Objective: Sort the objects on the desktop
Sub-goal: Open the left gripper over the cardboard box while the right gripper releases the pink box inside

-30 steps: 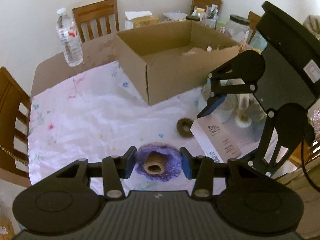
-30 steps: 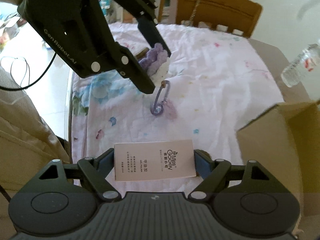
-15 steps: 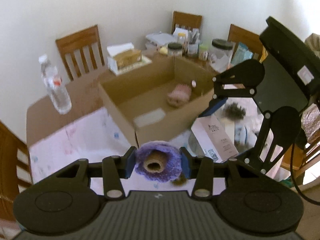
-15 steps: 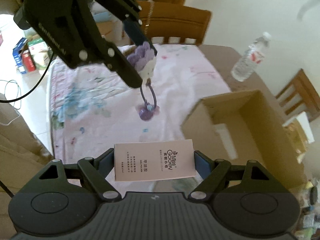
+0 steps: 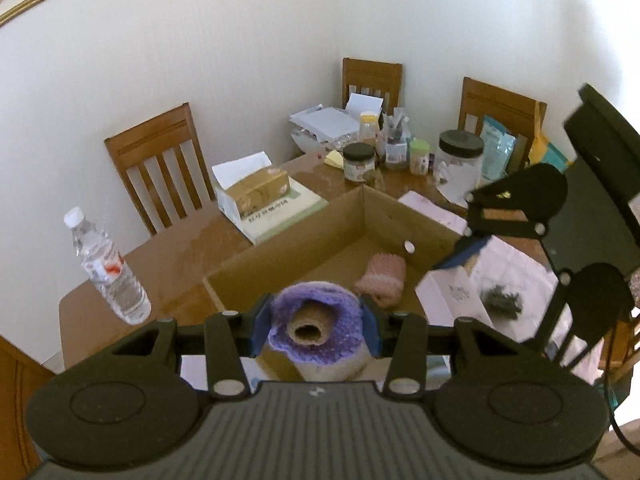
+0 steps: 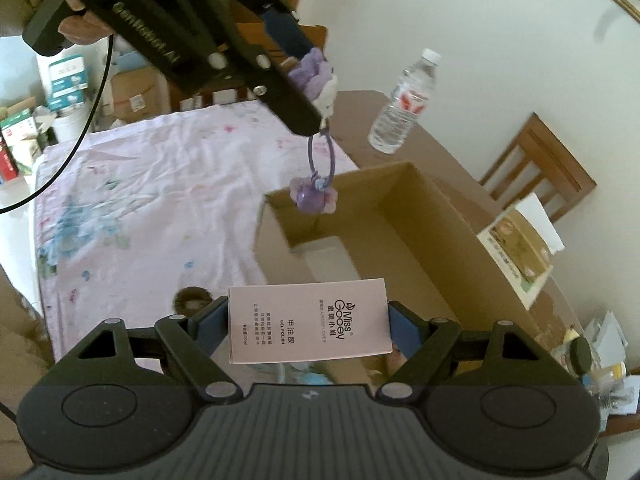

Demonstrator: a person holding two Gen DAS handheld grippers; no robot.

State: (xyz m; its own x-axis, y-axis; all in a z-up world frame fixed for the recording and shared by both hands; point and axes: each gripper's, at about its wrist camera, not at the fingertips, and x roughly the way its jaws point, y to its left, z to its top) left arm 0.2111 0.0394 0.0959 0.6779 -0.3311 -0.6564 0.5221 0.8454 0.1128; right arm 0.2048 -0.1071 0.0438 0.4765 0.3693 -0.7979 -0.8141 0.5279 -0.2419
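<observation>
Purple loop [image 6: 321,159] under left claw [image 6: 308,92]

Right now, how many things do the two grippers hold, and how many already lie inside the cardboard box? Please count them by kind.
Purple knitted hair tie, held by the left gripper: 1
Pink gel polish carton, held by the right gripper: 1
Pink fuzzy item inside the cardboard box: 1
Total: 3

Soft, even daylight filled both views; the pale plaster wall [image 5: 240,60] read bright without harsh shadows. Fisheye bending curved the frame edges, with dark vignette corners. The open brown cardboard box [image 6: 420,240] looked slightly motion-smeared. Detail beyond the floral white tablecloth [image 6: 160,184] washed out.
</observation>
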